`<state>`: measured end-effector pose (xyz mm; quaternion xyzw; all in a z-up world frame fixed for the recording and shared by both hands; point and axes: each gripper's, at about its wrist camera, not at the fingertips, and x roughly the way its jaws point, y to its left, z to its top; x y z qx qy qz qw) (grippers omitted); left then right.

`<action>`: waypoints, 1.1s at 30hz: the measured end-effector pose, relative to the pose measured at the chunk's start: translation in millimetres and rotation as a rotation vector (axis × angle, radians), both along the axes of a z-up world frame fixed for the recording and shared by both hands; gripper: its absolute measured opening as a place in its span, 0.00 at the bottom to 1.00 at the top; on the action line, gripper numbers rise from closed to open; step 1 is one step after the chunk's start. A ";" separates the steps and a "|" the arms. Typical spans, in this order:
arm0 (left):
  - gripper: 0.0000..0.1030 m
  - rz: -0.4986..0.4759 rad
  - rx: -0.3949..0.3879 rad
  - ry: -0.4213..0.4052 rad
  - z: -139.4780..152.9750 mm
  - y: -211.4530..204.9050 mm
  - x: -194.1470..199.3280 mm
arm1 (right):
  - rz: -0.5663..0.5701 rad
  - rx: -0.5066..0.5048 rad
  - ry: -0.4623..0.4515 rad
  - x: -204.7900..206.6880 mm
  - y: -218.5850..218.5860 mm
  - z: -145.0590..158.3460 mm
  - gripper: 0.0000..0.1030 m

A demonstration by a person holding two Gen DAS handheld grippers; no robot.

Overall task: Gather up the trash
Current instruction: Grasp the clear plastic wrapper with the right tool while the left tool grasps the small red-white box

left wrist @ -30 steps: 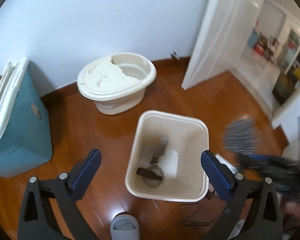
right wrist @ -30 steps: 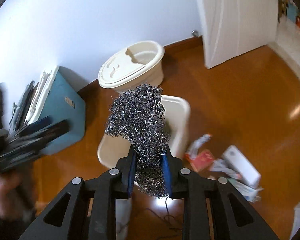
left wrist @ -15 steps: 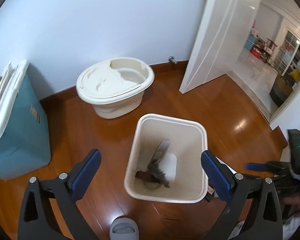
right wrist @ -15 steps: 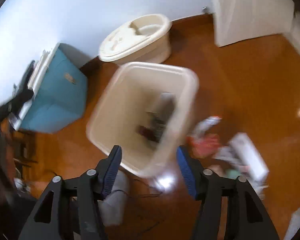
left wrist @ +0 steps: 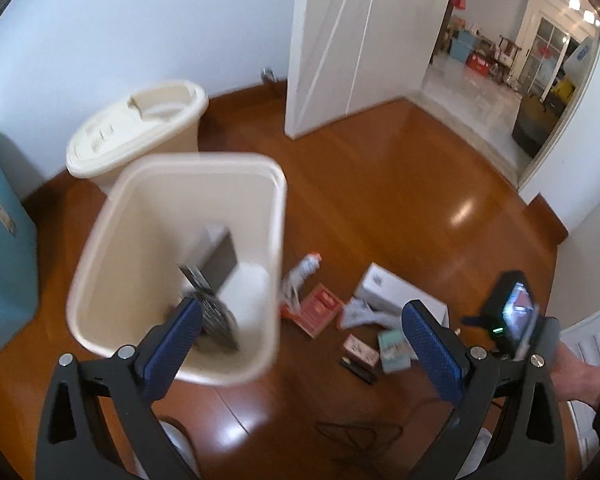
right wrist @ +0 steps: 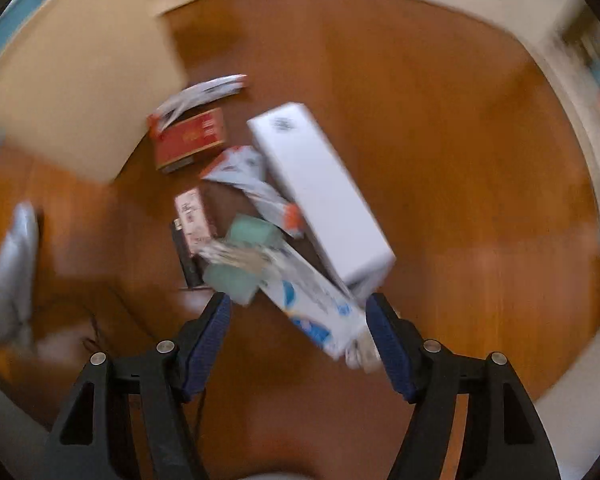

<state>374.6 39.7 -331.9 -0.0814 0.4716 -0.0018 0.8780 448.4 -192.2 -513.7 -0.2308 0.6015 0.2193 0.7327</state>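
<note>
Right gripper (right wrist: 298,334) points almost straight down over the litter pile on the floor (right wrist: 440,128). Its jaws have just been opening, stand wide, and hold nothing; the blue-printed white carton (right wrist: 312,300) lies below, between them. Left gripper (left wrist: 300,340) jaws are wide and empty, near the cream bin (left wrist: 278,216).

Risks:
- The pile overlaps: carton, teal box (right wrist: 240,260), long white box (right wrist: 320,188) and crumpled wrappers (right wrist: 248,176). A close here could pinch two items or just a wrapper edge.
- Thin card boxes are smooth and light, so they may crush or skid on the glossy wood.
- The view is motion-blurred, so alignment is uncertain.
- The bin looks light plastic, so a bump could tip it.

The red box (right wrist: 190,140) and tube (right wrist: 204,92) lie beside the bin wall. Other trash is already in the bin.
</note>
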 end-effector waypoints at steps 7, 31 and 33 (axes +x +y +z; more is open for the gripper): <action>0.99 -0.004 0.046 0.068 -52.1 -12.8 -4.5 | 0.291 -0.072 0.021 3.9 60.4 -68.4 0.59; 1.00 0.311 -0.432 0.457 -185.1 -69.3 63.0 | -0.300 0.464 -0.057 -2.2 -92.4 18.9 0.11; 0.93 0.391 -0.459 0.526 -221.9 -59.9 72.4 | -0.331 0.488 -0.065 -5.8 -104.0 19.0 0.11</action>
